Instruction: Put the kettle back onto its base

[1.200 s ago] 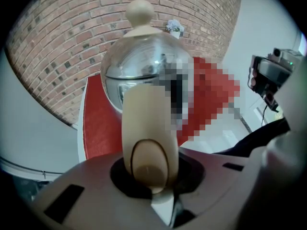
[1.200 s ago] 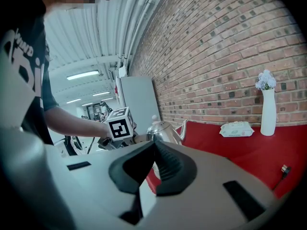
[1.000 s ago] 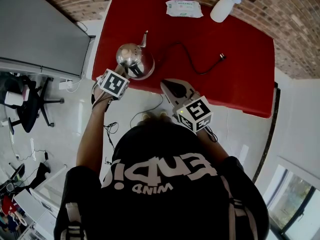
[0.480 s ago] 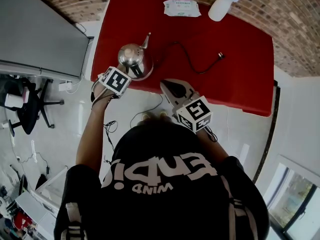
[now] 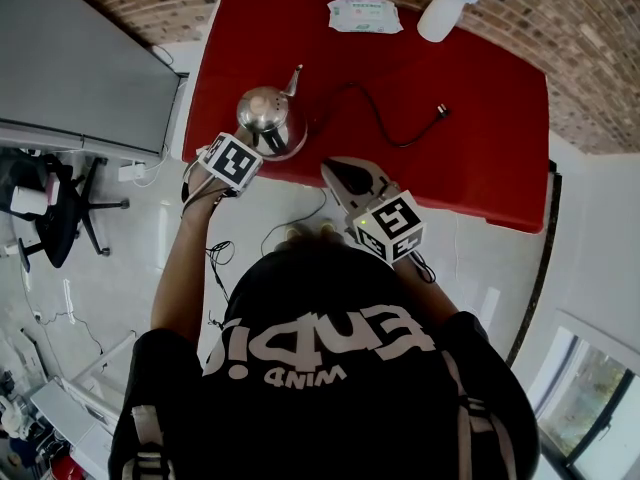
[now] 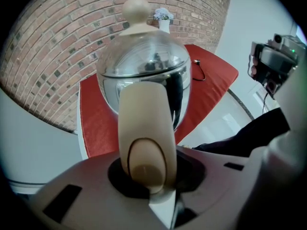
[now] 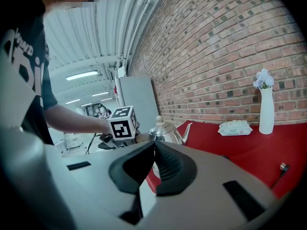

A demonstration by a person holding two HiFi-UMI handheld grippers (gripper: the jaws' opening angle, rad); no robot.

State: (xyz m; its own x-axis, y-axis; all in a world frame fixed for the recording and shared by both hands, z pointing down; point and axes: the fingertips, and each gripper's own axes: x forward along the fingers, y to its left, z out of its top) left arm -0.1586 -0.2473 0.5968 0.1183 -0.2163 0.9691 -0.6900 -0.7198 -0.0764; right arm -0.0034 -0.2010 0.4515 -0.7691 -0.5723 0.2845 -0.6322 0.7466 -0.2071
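Note:
A shiny steel kettle (image 5: 266, 116) with a beige knob stands on its round base (image 5: 293, 146) near the front left corner of the red table (image 5: 480, 148). My left gripper (image 5: 243, 148) points steeply down at it. In the left gripper view the kettle (image 6: 144, 66) fills the middle, and its beige handle (image 6: 143, 128) sits between the dark pads of the left gripper (image 6: 148, 178), whose jaws are opening. My right gripper (image 5: 336, 171) hovers at the table's front edge, shut and empty. The right gripper view shows those jaws (image 7: 153, 153) meeting, with the kettle (image 7: 165, 131) beyond them.
A black cord (image 5: 375, 118) runs from the base to a loose plug (image 5: 440, 112). A wipes pack (image 5: 365, 15) and a white vase (image 5: 443, 16) stand at the table's far edge by the brick wall. A grey cabinet (image 5: 80, 58) and an office chair (image 5: 55, 208) are to the left.
The left gripper has tilted slightly at the kettle's handle. Kettle and right gripper stay where they were.

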